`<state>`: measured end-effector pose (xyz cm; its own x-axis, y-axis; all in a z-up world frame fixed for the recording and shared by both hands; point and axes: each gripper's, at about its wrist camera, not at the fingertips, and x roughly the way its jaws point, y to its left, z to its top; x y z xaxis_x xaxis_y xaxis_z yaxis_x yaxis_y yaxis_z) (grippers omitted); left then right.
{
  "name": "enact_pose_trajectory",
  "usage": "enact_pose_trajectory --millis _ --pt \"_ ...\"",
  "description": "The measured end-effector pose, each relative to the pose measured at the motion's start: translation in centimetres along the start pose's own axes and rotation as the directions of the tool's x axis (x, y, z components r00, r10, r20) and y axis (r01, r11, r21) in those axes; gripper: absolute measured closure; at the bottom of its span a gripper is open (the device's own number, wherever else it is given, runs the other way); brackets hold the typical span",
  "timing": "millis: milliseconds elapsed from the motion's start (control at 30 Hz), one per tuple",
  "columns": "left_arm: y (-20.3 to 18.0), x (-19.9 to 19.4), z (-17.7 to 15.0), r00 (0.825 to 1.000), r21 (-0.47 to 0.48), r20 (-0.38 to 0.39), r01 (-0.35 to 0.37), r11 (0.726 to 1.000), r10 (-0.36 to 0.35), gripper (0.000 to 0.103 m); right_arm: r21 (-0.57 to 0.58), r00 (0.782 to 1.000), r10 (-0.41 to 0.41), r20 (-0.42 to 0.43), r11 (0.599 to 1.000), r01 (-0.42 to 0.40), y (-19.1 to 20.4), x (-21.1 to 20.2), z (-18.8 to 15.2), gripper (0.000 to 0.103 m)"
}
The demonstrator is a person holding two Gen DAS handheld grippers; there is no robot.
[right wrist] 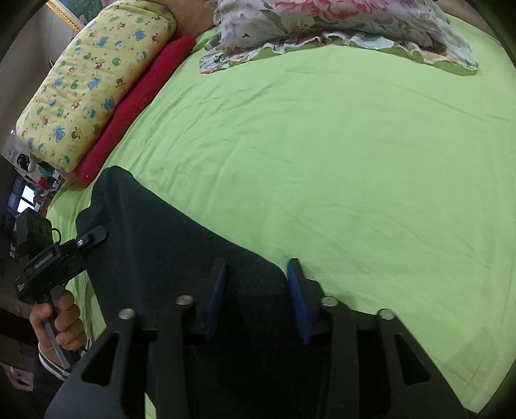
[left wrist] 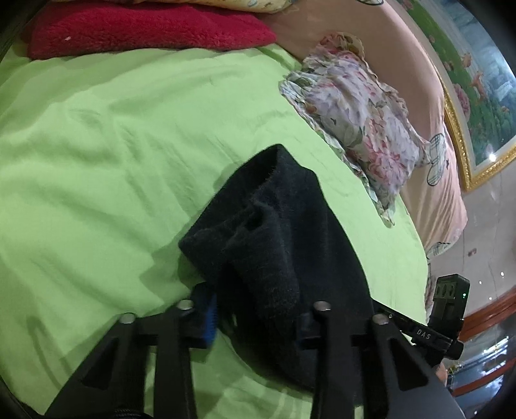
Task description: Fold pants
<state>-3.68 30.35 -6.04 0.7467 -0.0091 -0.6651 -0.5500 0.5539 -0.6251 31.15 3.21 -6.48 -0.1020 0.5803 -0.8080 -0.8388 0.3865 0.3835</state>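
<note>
The black pants [left wrist: 274, 245] lie bunched on the green bed sheet [left wrist: 113, 145]. In the left wrist view my left gripper [left wrist: 254, 319] stands with its jaws apart, and the bunched cloth lies between and over them. In the right wrist view the pants [right wrist: 161, 245] spread flat toward the left. My right gripper [right wrist: 256, 296] stands with its blue pads [right wrist: 298, 296] apart, the pants edge lying between them. The left gripper [right wrist: 93, 237] also shows there at the pants' far left edge, held by a hand.
A red blanket [left wrist: 135, 29] and a yellow printed bolster [right wrist: 90, 80] lie along the head of the bed. A floral pillow [left wrist: 358, 116] lies on the sheet near the pink bedding [left wrist: 445, 180]. A gold-framed picture [left wrist: 477, 96] hangs beyond.
</note>
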Motion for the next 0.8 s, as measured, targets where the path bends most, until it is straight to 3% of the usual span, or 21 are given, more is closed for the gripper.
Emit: enact_pose_trajectory --millis 67,200,233,367,467,567,633,700,800 --pt "-0.6 -0.8 -0.1 0.999 0.021 0.020 0.034 0.999 -0.035 0.083 -0.027 1.000 -0.024 0.020 0.999 0.025 0.6 -0.6 -0.2 0.079" --pt "-2.6 -4.2 -0.6 0.994 0.090 0.094 0.054 0.994 -0.063 0.084 -0.105 0.991 -0.076 0.109 0.991 0.088 2.7 -3.1 -0.3 0.084" --pt "-2.9 -5.3 -0.7 0.990 0.102 0.114 0.066 0.993 -0.078 0.084 -0.136 0.986 -0.090 0.142 0.985 0.110 3.7 -3.8 -0.1 0.092" --pt "-3.0 -9.3 -1.0 0.975 0.136 0.194 0.086 0.987 -0.112 0.084 -0.207 0.970 -0.126 0.209 0.963 0.170 6.6 -4.9 0.6 0.094" --pt "-1.3 -9.3 -0.9 0.980 0.127 0.183 0.050 0.991 -0.073 0.084 -0.217 0.977 -0.096 0.190 0.967 0.137 7.3 -3.5 0.8 0.094" --pt "0.8 -7.1 -1.0 0.994 0.109 0.108 -0.019 0.994 0.007 0.083 -0.181 0.988 -0.077 0.132 0.978 0.101 6.8 -1.1 0.3 0.094" --pt "1.8 -6.4 -1.4 0.995 0.108 0.084 -0.071 0.992 0.062 0.078 -0.139 0.991 -0.080 0.109 0.986 0.095 6.3 -0.1 -0.2 0.085" --pt "2.3 -6.9 -1.6 0.994 0.096 0.093 -0.072 0.993 0.063 0.074 -0.096 0.992 -0.037 0.120 0.994 0.049 5.7 -0.7 -0.8 0.081" --pt "2.3 -8.6 -1.9 0.987 0.090 0.141 -0.086 0.992 0.073 0.058 -0.045 0.986 -0.004 0.165 0.999 0.011 5.1 -3.1 -1.8 0.062"
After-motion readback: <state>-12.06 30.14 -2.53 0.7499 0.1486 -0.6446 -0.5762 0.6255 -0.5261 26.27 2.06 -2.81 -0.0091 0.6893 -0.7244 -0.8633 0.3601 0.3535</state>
